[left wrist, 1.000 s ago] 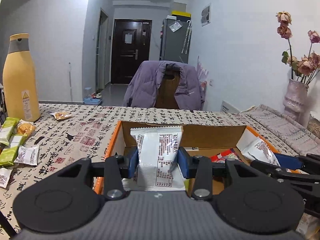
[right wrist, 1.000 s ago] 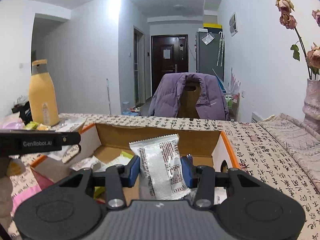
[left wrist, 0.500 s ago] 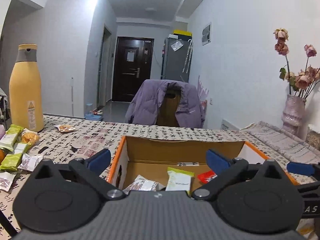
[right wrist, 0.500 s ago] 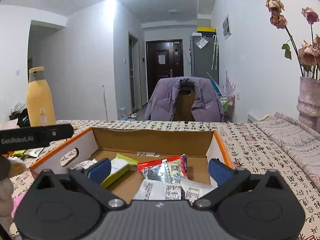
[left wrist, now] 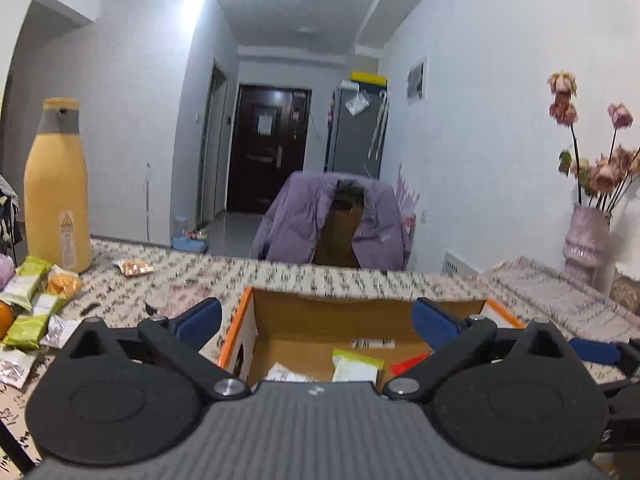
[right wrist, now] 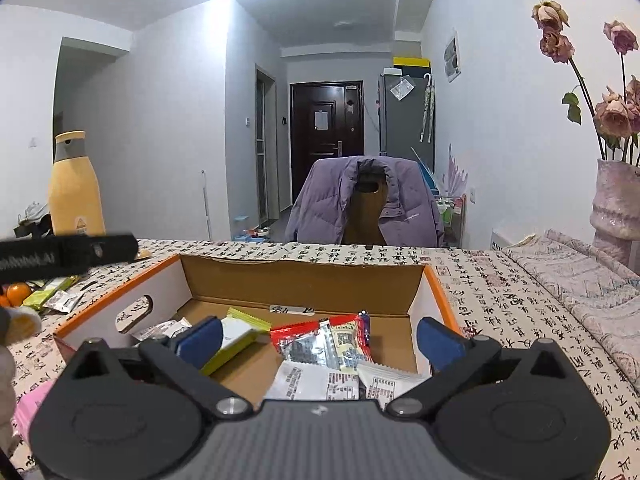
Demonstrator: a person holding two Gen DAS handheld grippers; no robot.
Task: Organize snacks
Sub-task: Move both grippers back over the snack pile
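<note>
Both tongs read as released on my feeds. The left gripper (left wrist: 316, 318) has its blue-padded fingers spread wide with nothing between them, and it hangs over the near left corner of the orange-rimmed brown cardboard box (left wrist: 360, 306). The right gripper (right wrist: 318, 340) is equally spread and empty, above the box (right wrist: 304, 274) interior. Inside the box, right view: a red and silver foil snack packet (right wrist: 326, 340) lies mid-floor, two white printed sachets (right wrist: 316, 380) overlap just in front of it, and a yellow-green wrapped bar (right wrist: 236, 334) lies to the left, partly behind the left blue pad. I see more loose snack packets (left wrist: 28, 316) on the calligraphy-print tablecloth (right wrist: 500, 292) left of the box, near a tall yellow bottle with a grey collar (left wrist: 56, 188). Left view is motion-blurred, so packet labels are unreadable. A purple jacket draped over a chair (right wrist: 364, 200) stands beyond the table's far edge.
</note>
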